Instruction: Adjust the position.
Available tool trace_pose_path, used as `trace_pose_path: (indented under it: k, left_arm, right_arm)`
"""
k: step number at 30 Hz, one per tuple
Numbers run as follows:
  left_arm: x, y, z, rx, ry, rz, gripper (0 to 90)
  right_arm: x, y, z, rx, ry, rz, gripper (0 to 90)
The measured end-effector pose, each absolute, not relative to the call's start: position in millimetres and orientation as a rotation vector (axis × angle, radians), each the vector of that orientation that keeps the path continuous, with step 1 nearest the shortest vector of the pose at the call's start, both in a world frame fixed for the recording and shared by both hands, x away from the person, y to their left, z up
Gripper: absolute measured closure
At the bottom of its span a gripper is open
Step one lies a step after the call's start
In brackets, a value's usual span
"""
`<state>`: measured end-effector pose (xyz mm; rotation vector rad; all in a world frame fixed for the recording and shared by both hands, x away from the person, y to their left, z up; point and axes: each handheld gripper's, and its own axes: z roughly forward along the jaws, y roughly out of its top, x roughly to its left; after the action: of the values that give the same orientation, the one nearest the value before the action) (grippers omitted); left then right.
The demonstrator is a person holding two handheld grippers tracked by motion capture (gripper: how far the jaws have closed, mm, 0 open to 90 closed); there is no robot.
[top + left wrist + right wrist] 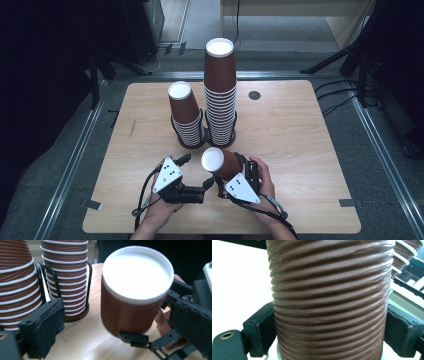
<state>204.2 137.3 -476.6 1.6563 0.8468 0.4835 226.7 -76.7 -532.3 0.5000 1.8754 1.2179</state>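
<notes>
Wooden table, two cup stacks in wire holders

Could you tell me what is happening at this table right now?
A person works with tongs in each hand. The right tongs are clamped on a single brown ribbed paper cup, held upside down and tilted above the wooden table. The left tongs are open beside it, gripping nothing. Behind them stand two stacks of upside-down cups in wire holders: a shorter stack and a taller stack.
</notes>
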Motion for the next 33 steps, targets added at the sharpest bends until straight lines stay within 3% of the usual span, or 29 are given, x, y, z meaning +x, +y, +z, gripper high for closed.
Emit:
trace_pose_path:
  k: [24,29,33]
  left_arm:
    - [203.6,133.2,-476.7,1.702,0.816,0.395,7.0]
    - [203.8,134.8,-476.4,1.704,0.802,0.376,19.5]
    - [204.0,134.9,-476.5,1.708,0.803,0.372,19.6]
  right_arm:
    - [213.0,-61.2,-536.4,0.283,1.918,1.185,11.0]
    - [213.0,-61.5,-536.2,0.275,1.918,1.174,10.8]
    - [213.0,-61.6,-536.5,0.267,1.919,1.168,10.7]
